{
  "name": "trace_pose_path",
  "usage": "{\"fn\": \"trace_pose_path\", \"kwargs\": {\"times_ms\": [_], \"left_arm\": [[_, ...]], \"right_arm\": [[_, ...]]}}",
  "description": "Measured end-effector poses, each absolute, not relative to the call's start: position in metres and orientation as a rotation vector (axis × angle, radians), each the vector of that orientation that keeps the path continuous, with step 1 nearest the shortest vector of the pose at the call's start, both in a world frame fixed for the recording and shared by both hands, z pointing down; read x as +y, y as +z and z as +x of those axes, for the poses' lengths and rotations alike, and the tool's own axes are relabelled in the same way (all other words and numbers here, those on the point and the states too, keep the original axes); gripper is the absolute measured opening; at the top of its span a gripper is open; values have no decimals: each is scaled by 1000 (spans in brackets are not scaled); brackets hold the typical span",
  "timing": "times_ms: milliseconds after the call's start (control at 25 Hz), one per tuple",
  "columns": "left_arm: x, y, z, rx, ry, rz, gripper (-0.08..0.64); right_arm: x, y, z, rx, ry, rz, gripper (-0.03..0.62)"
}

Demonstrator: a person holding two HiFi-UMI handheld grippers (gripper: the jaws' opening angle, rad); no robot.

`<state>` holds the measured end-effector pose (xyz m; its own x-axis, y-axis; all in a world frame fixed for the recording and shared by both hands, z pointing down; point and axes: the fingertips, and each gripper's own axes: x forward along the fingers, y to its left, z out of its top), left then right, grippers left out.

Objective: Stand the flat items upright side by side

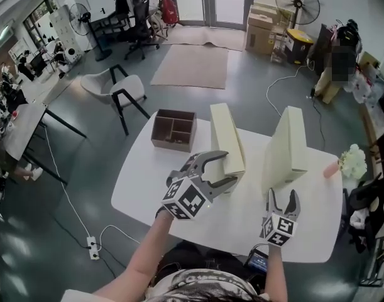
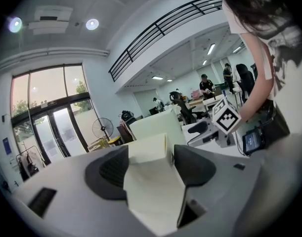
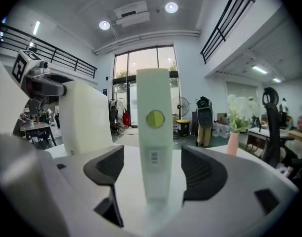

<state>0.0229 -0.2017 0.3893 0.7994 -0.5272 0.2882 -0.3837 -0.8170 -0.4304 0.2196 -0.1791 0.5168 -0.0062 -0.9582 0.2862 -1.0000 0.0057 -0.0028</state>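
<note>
Left gripper (image 2: 150, 164): jaws clamped on the near end of the left cream box (image 1: 226, 134), upright on the white table (image 1: 148, 181). Right gripper (image 3: 153, 167): jaws apart, straddling the upright right box (image 3: 153, 98) without contact. Both grippers point away, slightly downward. A round yellow-green sticker (image 3: 155, 118) sits on the right box's edge; the small label (image 3: 153, 157) below it is illegible.
</note>
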Motion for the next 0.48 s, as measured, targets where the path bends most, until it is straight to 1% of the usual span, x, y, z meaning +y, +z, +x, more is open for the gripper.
{"fn": "trace_pose_path", "kwargs": {"times_ms": [40,240,280,320,480], "left_arm": [[-202,389,23,698,-567,-2635,295],[-202,390,26,729,-553,-2628,296],[-202,390,27,735,-555,-2627,296],[-202,390,27,740,-558,-2626,296],[-203,391,27,753,-566,-2620,296]], "right_arm": [[-188,519,222,-2097,314,2030,354],[-218,535,221,-2170,339,1868,354],[-221,537,222,-2167,327,1855,347],[-223,538,223,-2165,318,1851,310],[-224,537,221,-2197,308,1823,302]]}}
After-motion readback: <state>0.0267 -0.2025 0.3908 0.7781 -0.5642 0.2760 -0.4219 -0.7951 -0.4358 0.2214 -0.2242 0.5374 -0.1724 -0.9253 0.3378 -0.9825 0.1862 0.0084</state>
